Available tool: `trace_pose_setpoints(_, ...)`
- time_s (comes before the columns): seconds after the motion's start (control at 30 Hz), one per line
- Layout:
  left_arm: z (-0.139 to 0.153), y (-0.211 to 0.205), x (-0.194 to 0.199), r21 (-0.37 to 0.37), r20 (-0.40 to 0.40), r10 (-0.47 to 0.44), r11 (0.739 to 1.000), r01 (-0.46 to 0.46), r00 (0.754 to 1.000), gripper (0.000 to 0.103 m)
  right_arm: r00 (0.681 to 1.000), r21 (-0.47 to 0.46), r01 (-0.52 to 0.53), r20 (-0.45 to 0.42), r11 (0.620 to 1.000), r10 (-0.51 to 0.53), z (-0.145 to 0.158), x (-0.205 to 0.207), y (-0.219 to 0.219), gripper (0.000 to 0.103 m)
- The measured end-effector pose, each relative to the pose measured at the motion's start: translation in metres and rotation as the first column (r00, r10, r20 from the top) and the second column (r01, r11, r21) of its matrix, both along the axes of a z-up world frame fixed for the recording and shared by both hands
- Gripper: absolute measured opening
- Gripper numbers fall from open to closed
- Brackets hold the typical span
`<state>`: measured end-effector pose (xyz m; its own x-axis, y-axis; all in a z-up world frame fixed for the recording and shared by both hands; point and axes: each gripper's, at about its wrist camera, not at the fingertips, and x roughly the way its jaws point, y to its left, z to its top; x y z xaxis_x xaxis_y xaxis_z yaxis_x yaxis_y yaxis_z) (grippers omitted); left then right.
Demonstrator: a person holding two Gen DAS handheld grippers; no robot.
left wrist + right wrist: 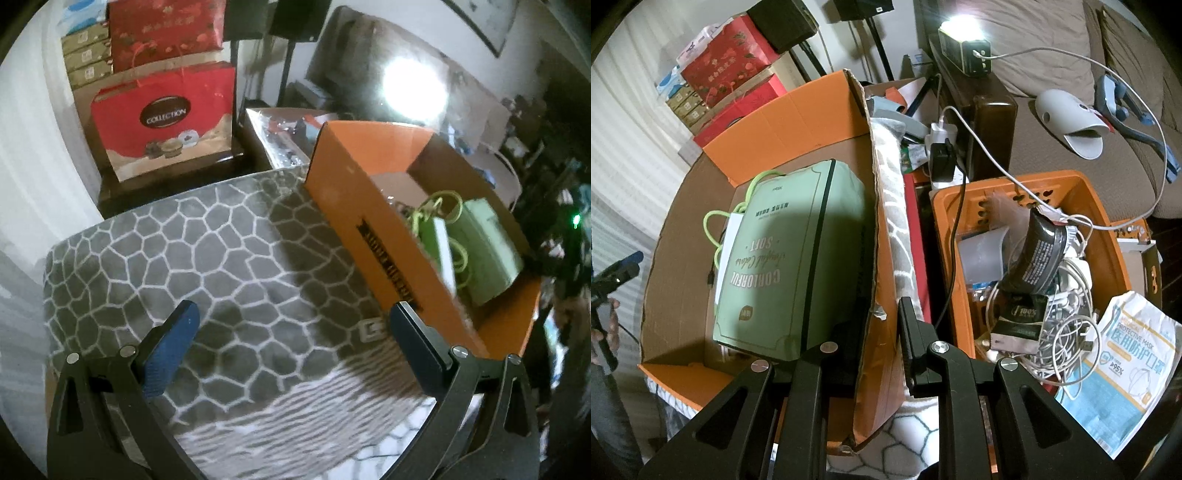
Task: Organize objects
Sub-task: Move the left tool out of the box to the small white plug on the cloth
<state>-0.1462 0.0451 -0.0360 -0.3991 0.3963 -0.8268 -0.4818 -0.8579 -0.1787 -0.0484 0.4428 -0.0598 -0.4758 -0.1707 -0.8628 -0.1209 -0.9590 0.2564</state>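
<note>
Your right gripper [882, 332] is clamped on the near side wall of the orange cardboard box [798, 110]; its jaws straddle the torn cardboard edge, one inside the box and one outside. Your left gripper [291, 343] has its blue-padded jaws wide apart with nothing between them, hovering over the grey cushion with a white cracked-stone pattern [207, 251] just beside the box.

Inside the box lies the pale green tissue pack printed "SOFT" [790, 266], flat on the floor of the box, with a lime-green cable [716, 221] looped at its far side. To the right of the box stands an orange plastic basket [1108, 236] crowded with a tangle of white cables [1067, 332], a dark tube [1039, 254] and small packets; a blue-and-white mask packet [1134, 365] leans on its near corner.

Hazards, as a judgement:
- The gripped wall is already ripped. Pulling or lifting by it alone may tear it further or fold it.
- The box rests on soft fabric. An uneven tug may tip it and slide the tissue pack.
- Bringing the left gripper in quickly may knock the outer wall.
- The white charger lead [990, 155] runs across the basket and may snag.
</note>
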Motion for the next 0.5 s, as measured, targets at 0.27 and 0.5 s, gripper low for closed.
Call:
trace_pose_setpoints(0.27, -0.014, 0.003, 0.008, -0.002, -0.084, -0.101, 0.995, 0.101, 0.991, 0.102, 1.0, 0.008, 0.0, 0.008, 1.0, 0.0, -0.002, 0.003, 0.0, 0.017)
trace_pose_setpoints(0.5, -0.034, 0.035, 0.023, -0.134, -0.13, -0.257, 0.962, 0.24, 0.958, 0.082, 1.0, 0.006, 0.001, 0.01, 1.0, -0.001, -0.001, 0.003, 0.0, 0.017)
